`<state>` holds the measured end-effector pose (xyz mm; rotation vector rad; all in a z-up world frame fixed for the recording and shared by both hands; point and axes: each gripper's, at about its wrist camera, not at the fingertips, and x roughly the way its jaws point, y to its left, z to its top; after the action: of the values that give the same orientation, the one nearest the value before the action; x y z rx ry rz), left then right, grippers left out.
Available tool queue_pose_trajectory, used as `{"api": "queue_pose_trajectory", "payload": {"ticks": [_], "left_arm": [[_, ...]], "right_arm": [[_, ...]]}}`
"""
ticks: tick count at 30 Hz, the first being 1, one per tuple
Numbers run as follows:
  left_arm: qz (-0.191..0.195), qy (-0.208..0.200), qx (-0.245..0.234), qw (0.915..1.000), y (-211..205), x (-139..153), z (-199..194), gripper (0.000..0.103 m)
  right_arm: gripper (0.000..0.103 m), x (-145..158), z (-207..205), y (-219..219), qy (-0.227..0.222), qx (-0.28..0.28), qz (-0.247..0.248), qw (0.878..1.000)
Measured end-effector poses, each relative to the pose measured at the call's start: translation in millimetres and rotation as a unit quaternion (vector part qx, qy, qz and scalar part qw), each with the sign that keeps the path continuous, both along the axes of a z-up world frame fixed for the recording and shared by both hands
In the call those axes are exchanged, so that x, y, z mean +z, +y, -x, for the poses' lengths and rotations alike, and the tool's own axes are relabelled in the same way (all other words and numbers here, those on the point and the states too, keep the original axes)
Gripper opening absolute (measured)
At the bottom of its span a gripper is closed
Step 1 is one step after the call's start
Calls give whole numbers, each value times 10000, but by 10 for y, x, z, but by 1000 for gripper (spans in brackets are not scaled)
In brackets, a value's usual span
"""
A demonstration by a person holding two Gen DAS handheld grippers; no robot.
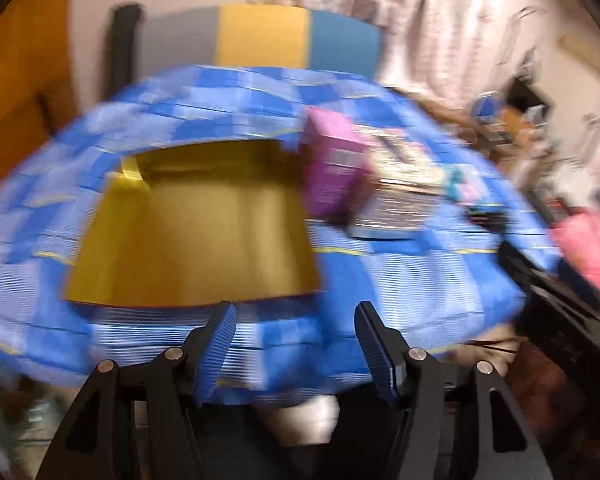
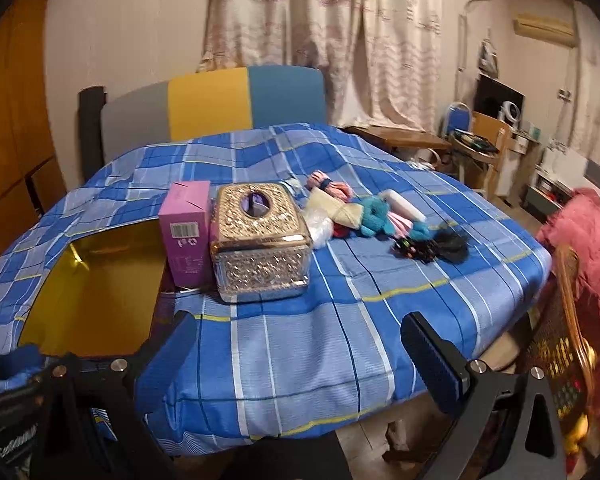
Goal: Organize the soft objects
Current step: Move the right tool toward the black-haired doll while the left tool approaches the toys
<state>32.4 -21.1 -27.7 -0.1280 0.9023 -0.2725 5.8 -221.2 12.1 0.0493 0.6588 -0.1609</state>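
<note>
Blue ribbed pads of the left gripper point(image 1: 296, 344) standing well apart, nothing between them, hovering over the near edge of the blue checked cloth point(image 1: 400, 280). Right gripper point(image 2: 300, 344) likewise spread wide and empty, above the cloth's front hem. Just beyond the left jaws, an open yellow-lined box point(image 1: 192, 232), blurred. Beside it a pink carton point(image 2: 186, 232) touching a glittery tissue box point(image 2: 262, 240). Farther right on the cloth, a heap of soft objects point(image 2: 364, 212): cream, teal and pink pieces, with dark hair ties point(image 2: 432, 246) just beside.
</note>
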Motion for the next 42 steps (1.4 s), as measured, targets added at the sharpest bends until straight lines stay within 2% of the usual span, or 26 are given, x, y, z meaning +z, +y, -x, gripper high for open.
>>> {"api": "queue_pose_trajectory", "payload": {"ticks": [2, 5, 8, 12, 15, 17, 22, 25, 28, 32, 34, 36, 37, 38, 39, 40, 42], "left_arm": [[218, 117, -209, 9995, -51, -31, -22, 62], [-34, 144, -463, 9988, -231, -44, -31, 62], [-248, 142, -802, 9964, -433, -59, -70, 62], [-82, 329, -1161, 9927, -600, -62, -228, 62], [-330, 388, -1376, 9892, -825, -80, -337, 62], [-344, 422, -1559, 9863, -976, -94, -409, 62], [-171, 380, -1603, 9862, -1184, -117, -559, 63], [-136, 409, -1575, 9866, -1306, -156, -668, 63], [-62, 458, -1629, 9856, -1380, -176, -716, 63], [-47, 465, -1719, 9840, -1464, -190, -753, 63], [-21, 526, -1715, 9838, -1512, -208, -809, 63], [24, 586, -1688, 9839, -1556, -221, -858, 63], [43, 607, -1685, 9838, -1587, -226, -878, 63], [31, 606, -1695, 9837, -1621, -232, -897, 63], [-2, 599, -1698, 9837, -1657, -235, -913, 63], [-23, 597, -1699, 9837, -1681, -239, -920, 63], [-44, 613, -1716, 9832, -1766, -260, -976, 63]], "right_arm": [[103, -21, -76, -109, -36, 133, -45, 9999], [103, -158, -266, -336, 297, 299, -319, 9986], [103, -423, -453, -731, 798, 70, -863, 9930], [103, -757, -599, -1347, 1157, -461, -1345, 9830], [103, -879, -665, -1789, 1217, -802, -1503, 9778], [103, -907, -742, -2079, 1080, -952, -1594, 9767], [103, -963, -1211, -2508, 1025, -982, -1372, 9803], [103, -976, -1533, -2640, 1043, -787, -1128, 9850], [103, -1026, -1838, -2667, 1332, -494, -762, 9869], [100, -1197, -2148, -2648, 1839, 71, -485, 9817], [89, -1327, -2258, -2635, 2219, 260, -351, 9741], [66, -1452, -2319, -2654, 2491, 325, -261, 9676], [66, -1466, -2320, -2671, 2482, 372, -285, 9676], [56, -1447, -2309, -2689, 2422, 426, -288, 9689], [32, -1430, -2306, -2706, 2441, 520, -255, 9680], [21, -1411, -2298, -2726, 2474, 563, -226, 9670], [21, -1377, -2271, -2826, 2549, 648, -430, 9638]]}}
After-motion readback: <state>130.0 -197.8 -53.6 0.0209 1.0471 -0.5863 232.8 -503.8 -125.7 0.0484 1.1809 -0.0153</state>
